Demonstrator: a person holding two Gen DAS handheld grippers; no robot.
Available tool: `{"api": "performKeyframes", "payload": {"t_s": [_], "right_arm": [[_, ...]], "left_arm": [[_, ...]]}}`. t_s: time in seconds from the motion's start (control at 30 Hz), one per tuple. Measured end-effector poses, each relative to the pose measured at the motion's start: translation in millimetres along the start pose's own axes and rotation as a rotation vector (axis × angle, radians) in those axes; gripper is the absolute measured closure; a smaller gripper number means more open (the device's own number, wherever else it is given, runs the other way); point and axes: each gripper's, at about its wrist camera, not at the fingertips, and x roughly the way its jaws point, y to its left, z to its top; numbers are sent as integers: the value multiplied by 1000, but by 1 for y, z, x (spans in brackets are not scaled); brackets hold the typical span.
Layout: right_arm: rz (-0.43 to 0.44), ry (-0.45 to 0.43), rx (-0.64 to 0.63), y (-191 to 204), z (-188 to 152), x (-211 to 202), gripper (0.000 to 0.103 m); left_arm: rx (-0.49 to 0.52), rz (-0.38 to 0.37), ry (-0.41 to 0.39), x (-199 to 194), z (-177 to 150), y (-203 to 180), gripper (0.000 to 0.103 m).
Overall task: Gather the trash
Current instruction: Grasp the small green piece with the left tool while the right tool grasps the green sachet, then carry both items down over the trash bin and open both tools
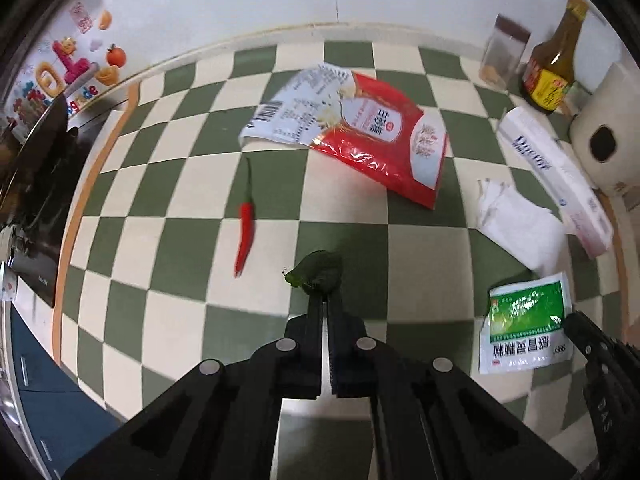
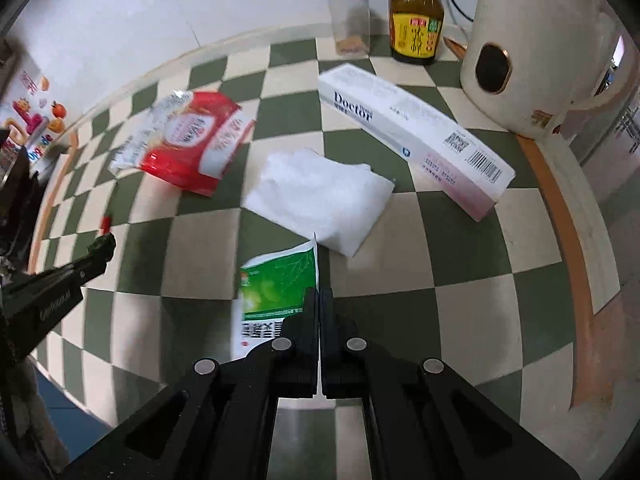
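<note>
My left gripper (image 1: 325, 294) is shut on a dark green leaf (image 1: 318, 272), held just above the checkered table (image 1: 192, 264). My right gripper (image 2: 319, 294) is shut on the edge of a green and white sachet (image 2: 276, 284), which also shows in the left wrist view (image 1: 526, 322). A red chilli (image 1: 245, 226) lies left of the leaf. A red and white snack bag (image 1: 360, 128) lies beyond, also in the right wrist view (image 2: 192, 140). A white tissue (image 2: 320, 198) and a white toothpaste box (image 2: 416, 132) lie ahead of my right gripper.
A brown sauce bottle (image 2: 416, 20), a clear jar (image 2: 350, 16) and a cream appliance (image 2: 540, 44) stand at the back right by the wall. A dark stove top (image 1: 36, 184) lies off the table's left edge. The left gripper shows in the right wrist view (image 2: 104, 248).
</note>
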Motion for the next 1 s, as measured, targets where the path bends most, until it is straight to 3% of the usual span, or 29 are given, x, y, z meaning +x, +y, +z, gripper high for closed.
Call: {"api": "performKeyframes", "payload": {"t_s": [0.4,0.7,0.83,1.0], "right_arm": [[58,-112,73,13,-65,-98,103],[30,-181,88,40,-162,-166,103],[19,-165,113,47,-221,-181,103],[-5,-53,139,43,-293,-159,103]], "left_arm": [[-29,-91,-125,-97,-57,66,103],[68,-127,-238,-163,-146,85,103],[108,-161,-191,-160,-194,83,103],[133,-211,-23,-116,-248,77,103]]}}
